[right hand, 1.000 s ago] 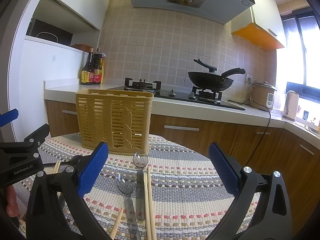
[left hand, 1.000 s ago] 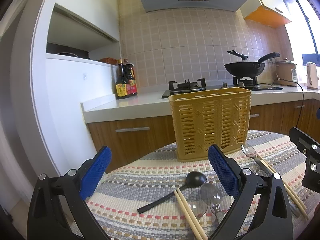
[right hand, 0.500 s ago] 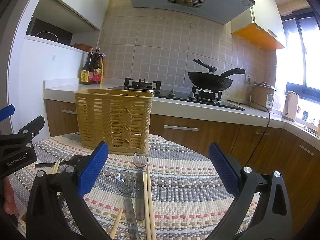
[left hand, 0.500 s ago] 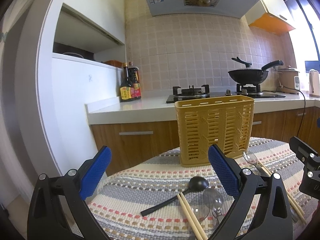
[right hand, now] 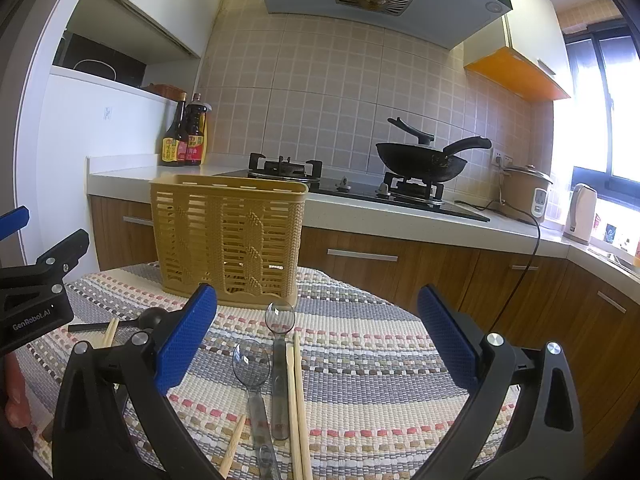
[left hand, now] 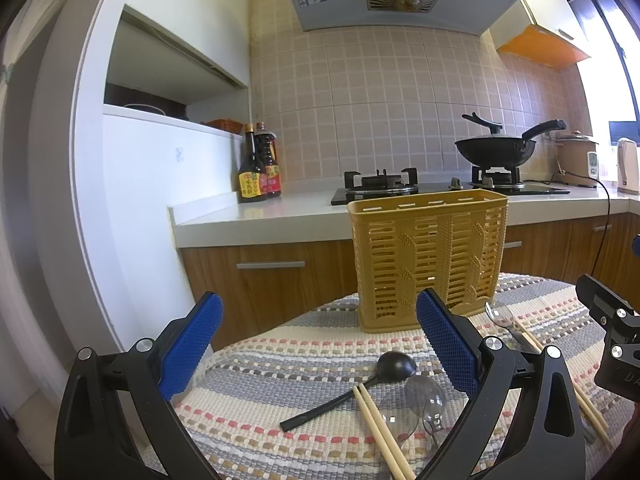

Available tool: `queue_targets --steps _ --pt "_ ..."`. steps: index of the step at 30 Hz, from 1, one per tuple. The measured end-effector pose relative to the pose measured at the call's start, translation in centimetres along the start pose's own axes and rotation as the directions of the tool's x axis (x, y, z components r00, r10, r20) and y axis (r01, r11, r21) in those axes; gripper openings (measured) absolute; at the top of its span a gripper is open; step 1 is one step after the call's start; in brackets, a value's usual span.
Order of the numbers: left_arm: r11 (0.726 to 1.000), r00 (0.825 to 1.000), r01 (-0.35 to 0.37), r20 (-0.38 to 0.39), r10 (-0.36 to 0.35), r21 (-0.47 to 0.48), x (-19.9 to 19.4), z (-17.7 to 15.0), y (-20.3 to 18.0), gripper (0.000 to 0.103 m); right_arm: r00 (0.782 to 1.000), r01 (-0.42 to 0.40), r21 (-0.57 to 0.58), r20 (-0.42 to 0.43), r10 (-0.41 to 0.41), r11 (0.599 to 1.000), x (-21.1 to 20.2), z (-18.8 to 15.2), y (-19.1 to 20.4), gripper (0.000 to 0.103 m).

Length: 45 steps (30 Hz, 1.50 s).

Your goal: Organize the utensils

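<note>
A yellow slotted utensil basket point(left hand: 428, 256) stands upright at the far side of the striped table mat point(left hand: 304, 364); it also shows in the right wrist view point(right hand: 228, 236). A black spoon point(left hand: 352, 388), wooden chopsticks point(left hand: 380, 428) and clear plastic spoons point(left hand: 428, 396) lie on the mat. In the right wrist view two clear spoons point(right hand: 276, 344) and a chopstick pair point(right hand: 298, 404) lie between my fingers. My left gripper point(left hand: 320, 348) is open and empty above the mat. My right gripper point(right hand: 316, 344) is open and empty.
A kitchen counter point(left hand: 256, 216) runs behind the table with soy sauce bottles point(left hand: 258, 172), a gas hob point(left hand: 380, 188), a black wok point(left hand: 496, 148) and a rice cooker point(right hand: 524, 196). The right gripper's body point(left hand: 612, 332) shows at the left view's right edge.
The left gripper has tilted up and drawn back a little, so the basket sits lower in its view. The right gripper has hardly moved. Nothing was grasped.
</note>
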<state>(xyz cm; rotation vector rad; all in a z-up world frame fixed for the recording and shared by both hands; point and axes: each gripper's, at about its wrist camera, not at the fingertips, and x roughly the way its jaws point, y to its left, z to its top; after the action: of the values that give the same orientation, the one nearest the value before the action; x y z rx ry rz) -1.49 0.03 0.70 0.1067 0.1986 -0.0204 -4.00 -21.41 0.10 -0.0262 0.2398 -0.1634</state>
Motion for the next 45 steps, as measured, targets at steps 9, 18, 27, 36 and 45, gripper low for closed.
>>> queue_targets --steps 9,18,27,36,45 --pt "1.0 1.0 0.001 -0.001 -0.001 0.0 0.1 0.0 0.0 0.094 1.0 0.004 -0.001 -0.005 -0.004 1.0 0.0 0.0 0.0 0.096" --pt "0.995 0.998 0.013 -0.059 -0.019 -0.1 1.2 -0.1 2.1 0.094 0.999 0.044 -0.001 -0.005 -0.044 0.999 0.0 -0.1 -0.1 0.096" --pt "0.981 0.959 0.133 -0.234 -0.163 -0.14 3.5 2.1 6.0 0.094 0.993 0.054 0.067 -0.107 -0.046 0.996 1.8 0.1 -1.8 0.096" --pt "0.926 0.773 0.377 -0.547 -0.321 -0.011 8.3 1.2 6.1 0.079 0.944 -0.012 0.038 -0.33 0.024 0.999 4.4 1.5 -2.3 0.096" --pt "0.792 0.55 0.604 -0.766 -0.334 0.088 12.1 -2.2 3.8 0.054 0.875 -0.142 -0.004 -0.467 0.124 0.99 6.1 3.9 -1.8 0.067"
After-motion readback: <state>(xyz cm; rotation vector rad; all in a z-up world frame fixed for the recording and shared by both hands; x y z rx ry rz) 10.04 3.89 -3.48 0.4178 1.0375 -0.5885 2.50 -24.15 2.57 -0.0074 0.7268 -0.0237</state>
